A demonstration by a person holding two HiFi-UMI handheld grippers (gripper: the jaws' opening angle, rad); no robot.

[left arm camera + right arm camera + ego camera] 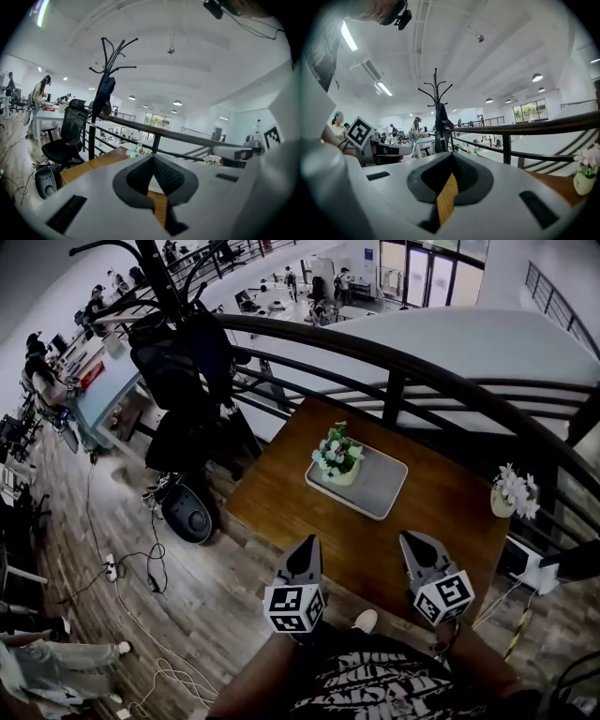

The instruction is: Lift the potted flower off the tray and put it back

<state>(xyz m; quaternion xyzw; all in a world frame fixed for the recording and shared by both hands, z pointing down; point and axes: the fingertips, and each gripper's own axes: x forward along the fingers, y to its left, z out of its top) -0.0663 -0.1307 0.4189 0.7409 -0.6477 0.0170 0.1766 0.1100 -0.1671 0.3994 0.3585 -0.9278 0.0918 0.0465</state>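
The potted flower [337, 457], white blooms and green leaves in a pale pot, stands on the left end of the grey tray [377, 488] in the middle of the brown wooden table [441, 512]. My left gripper [306, 544] and right gripper [410, 540] hover side by side over the table's near edge, both short of the tray, shut and holding nothing. In the left gripper view the flower [136, 151] shows just past the closed tips of the left gripper [153, 157], with the right gripper [234, 152] off to the side. In the right gripper view the right gripper [451, 157] has its tips together.
A second small potted flower [513, 493] sits at the table's right edge, also seen as the flower [586, 174]. A dark railing [394, 362] curves behind the table. A coat stand [178, 324] with dark bags and an office chair stand to the left.
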